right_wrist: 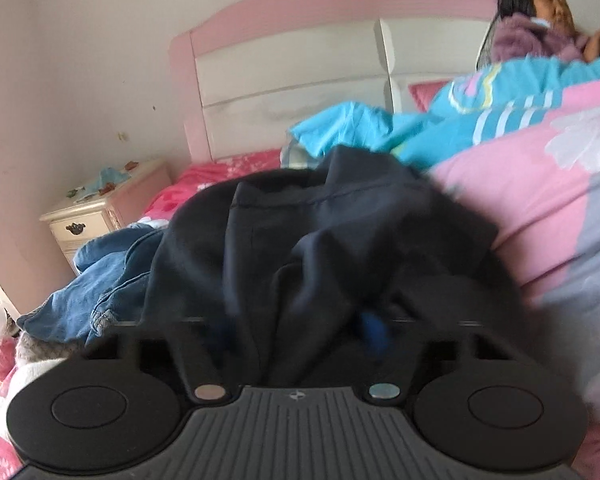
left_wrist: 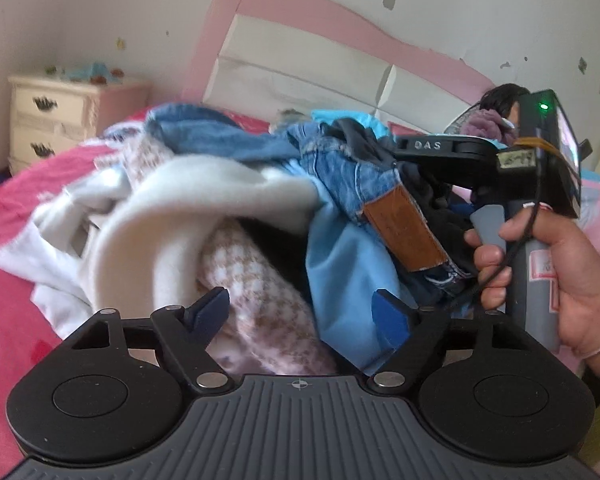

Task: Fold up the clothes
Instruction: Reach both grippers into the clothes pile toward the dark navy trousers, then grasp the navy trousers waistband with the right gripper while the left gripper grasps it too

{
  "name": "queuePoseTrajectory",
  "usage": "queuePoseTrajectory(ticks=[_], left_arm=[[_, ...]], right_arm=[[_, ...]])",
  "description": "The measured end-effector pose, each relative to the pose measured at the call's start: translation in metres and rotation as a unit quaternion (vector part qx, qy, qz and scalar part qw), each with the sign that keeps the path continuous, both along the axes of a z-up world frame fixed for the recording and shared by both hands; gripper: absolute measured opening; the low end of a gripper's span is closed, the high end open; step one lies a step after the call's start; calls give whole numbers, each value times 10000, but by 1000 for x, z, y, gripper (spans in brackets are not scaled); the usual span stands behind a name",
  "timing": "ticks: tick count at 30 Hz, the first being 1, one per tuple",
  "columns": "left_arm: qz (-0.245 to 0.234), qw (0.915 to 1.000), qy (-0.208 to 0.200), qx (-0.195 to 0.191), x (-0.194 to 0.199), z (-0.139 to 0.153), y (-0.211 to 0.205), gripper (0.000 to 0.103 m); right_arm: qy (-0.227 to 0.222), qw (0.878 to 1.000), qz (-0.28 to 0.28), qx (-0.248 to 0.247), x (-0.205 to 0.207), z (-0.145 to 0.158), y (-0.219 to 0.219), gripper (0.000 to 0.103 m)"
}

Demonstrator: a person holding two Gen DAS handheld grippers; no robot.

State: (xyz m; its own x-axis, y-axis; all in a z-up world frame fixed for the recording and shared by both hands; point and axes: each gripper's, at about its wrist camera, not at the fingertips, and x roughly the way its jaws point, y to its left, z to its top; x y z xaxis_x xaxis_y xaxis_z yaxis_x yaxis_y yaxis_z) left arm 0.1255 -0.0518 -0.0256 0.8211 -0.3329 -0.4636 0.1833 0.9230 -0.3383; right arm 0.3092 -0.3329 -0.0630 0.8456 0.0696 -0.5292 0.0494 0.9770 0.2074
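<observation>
The clothes pile (left_wrist: pixel 228 208) lies on the bed (left_wrist: pixel 16 240), in front of the headboard (left_wrist: pixel 300 64): a white fleece piece, a pink check knit, light blue cloth, jeans (left_wrist: pixel 352 176) with a brown leather patch, and a dark garment (right_wrist: pixel 320 232). The left gripper (left_wrist: pixel 300 312) sits at the near edge of the pile with its jaws apart; the check knit and the light blue cloth lie between the blue pads without being pinched. The right gripper (right_wrist: pixel 300 332), held by a hand (left_wrist: pixel 540 264) to the right of the pile, has the dark garment bunched between its fingers and draped over them; blur hides whether the pads press on it, so its grip cannot be told. Bare pink sheet lies left of the pile, toward the nightstand (left_wrist: pixel 60 120). A quilt (right_wrist: pixel 540 168) rises right of the pile and closes that side. A person (right_wrist: pixel 540 20) sits behind the quilt by the headboard.
</observation>
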Motion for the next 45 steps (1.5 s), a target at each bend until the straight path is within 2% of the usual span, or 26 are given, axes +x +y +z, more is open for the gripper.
queuePoseTrajectory(ticks=[1,2,5,7,10,13,19,21,23,25,28,31,32,33,34,35,36,38,41,43,44,45], left_arm=[[-18,10000,30,-39,1,0,1,79],[-24,10000,47,-63,1,1,2,79],[-45,9999,-23,-145,-2,5,6,79],[-96,9997,-85,-191,-7,8,8,78],[-223,9990,-112,-370,-14,12,15,78],[-265,9978,-101,-607,-20,17,25,78],[-353,9931,-40,-1113,-30,29,44,79],[-564,9914,-23,-1181,-34,33,45,83],[-782,9908,-9,-1107,-38,36,41,87],[-975,9902,1,-1000,-42,37,35,88],[-1155,9896,19,-858,-44,37,25,92],[-1151,9904,98,-762,-42,33,17,92],[-1142,9907,104,-732,-41,31,14,92],[-1128,9913,71,-668,-39,31,11,94],[-1117,9920,7,-583,-36,33,7,95],[-1101,9927,-99,-473,-32,35,2,96],[-1087,9932,-239,-345,-25,39,-6,97],[-1068,9931,-483,-94,-8,48,-21,99],[-1036,9912,-730,385,27,58,-49,99],[-1024,9906,-729,547,50,59,-65,98],[-1061,9903,-704,557,59,56,-72,93],[-1065,9906,-654,550,65,53,-78,84]], right_arm=[[-58,10000,35,49,-4,1,-5,26],[-108,9998,64,171,-8,3,-11,18],[-449,9970,155,617,-32,13,-28,5],[-658,9940,229,840,-54,20,-35,5],[-687,9908,474,1067,-81,24,-40,5],[-567,9869,685,1344,-108,22,-43,5],[-258,9682,1402,2057,-153,8,-35,3],[-132,9638,1674,2071,-168,0,-27,2],[49,9526,2026,2268,-183,-11,-18,1],[252,9467,2361,2175,-200,-19,-2,1],[420,9555,2478,1547,-224,-22,17,1],[214,9700,2071,1252,-229,-8,1,6],[114,9751,1848,1218,-225,-2,-10,25],[-9,9809,1574,1147,-218,4,-21,39],[-133,9860,1260,1082,-209,9,-32,61],[-257,9900,944,1016,-200,15,-44,67],[-370,9926,645,960,-189,21,-54,67],[-432,9939,282,973,-157,30,-71,79],[-549,9937,-71,973,-98,34,-89,83],[-496,9946,-146,905,-60,30,-92,85],[-435,9950,-185,880,-43,26,-93,85],[-357,9954,-195,863,-25,20,-94,85]])
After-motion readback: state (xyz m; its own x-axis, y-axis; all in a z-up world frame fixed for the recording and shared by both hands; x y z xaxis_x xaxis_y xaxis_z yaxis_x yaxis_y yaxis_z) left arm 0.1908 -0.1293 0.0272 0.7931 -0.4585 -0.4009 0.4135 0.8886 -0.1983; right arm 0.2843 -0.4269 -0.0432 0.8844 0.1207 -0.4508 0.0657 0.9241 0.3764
